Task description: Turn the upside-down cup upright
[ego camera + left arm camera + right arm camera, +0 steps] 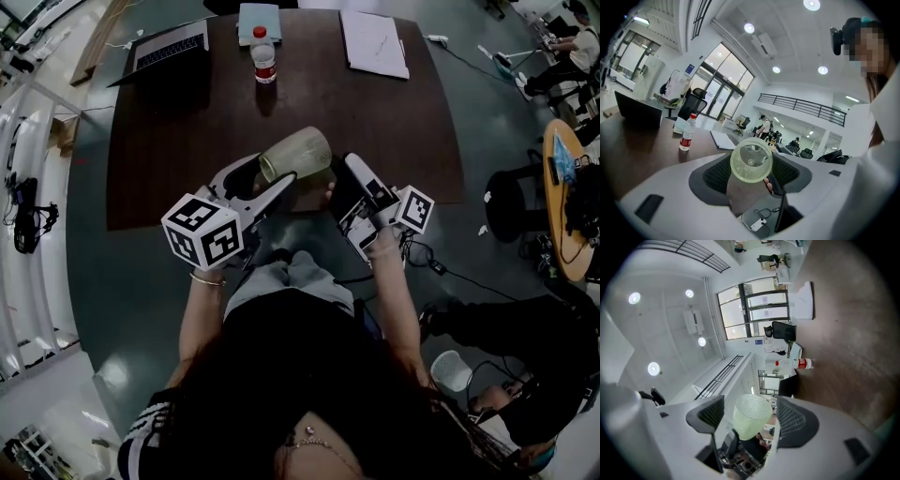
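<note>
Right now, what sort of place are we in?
Probably an open-plan office: a laptop, papers and a water bottle sit on a dark table, with office chairs by glass doors behind.

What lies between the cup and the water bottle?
Nothing stands there: the head view shows only bare brown table between the cup and the water bottle.

The middle of the bench [187, 141] is lying bare ahead of me, giving my jaws open passage. Along its far edge a laptop [169, 47], a bottle [265, 54], a blue pad [259, 21] and papers [373, 42] are standing in the way. Close in, the cup [298, 153] is filling the gap between my left gripper [265, 173] and right gripper [349, 169].
</note>
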{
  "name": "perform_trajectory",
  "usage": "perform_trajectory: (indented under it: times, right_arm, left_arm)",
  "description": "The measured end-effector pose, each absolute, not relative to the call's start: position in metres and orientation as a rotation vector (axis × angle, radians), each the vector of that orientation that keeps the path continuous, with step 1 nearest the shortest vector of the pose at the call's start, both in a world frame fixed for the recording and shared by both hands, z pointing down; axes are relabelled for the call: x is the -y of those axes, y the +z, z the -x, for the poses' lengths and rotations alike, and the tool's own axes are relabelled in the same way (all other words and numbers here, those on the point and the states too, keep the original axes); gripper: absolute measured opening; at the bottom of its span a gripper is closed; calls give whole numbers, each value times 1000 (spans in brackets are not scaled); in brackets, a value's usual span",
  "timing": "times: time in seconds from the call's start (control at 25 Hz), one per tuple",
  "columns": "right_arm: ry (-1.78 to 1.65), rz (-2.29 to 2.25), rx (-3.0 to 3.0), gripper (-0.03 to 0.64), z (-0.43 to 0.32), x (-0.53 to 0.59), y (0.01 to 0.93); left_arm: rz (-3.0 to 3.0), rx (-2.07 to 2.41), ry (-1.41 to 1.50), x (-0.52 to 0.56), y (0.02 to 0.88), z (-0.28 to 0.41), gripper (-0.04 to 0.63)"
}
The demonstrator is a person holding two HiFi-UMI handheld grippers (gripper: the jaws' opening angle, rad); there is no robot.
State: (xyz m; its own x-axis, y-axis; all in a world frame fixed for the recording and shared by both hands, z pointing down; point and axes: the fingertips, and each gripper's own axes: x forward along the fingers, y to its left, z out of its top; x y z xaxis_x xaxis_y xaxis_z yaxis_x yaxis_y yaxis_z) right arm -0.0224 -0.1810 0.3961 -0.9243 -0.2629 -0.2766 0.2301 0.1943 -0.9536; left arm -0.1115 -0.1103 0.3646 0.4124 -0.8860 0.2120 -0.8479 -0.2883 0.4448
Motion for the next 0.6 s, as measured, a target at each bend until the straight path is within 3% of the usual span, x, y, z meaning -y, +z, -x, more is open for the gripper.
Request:
perform_trajectory:
  times: [0.24,0.48,0.6]
  right_arm:
    - [-1657,147,-2306,341,19,180,402]
    - [-1517,300,-2496,87,13,182,410]
    - [-1463,328,-2584,24,11,179,414]
  left_arm:
    - [-2137,1450,16,116,382,116,284]
    - [-2087,1470,257,126,407,119,284]
    - [-2070,1458,391,130,421,117,284]
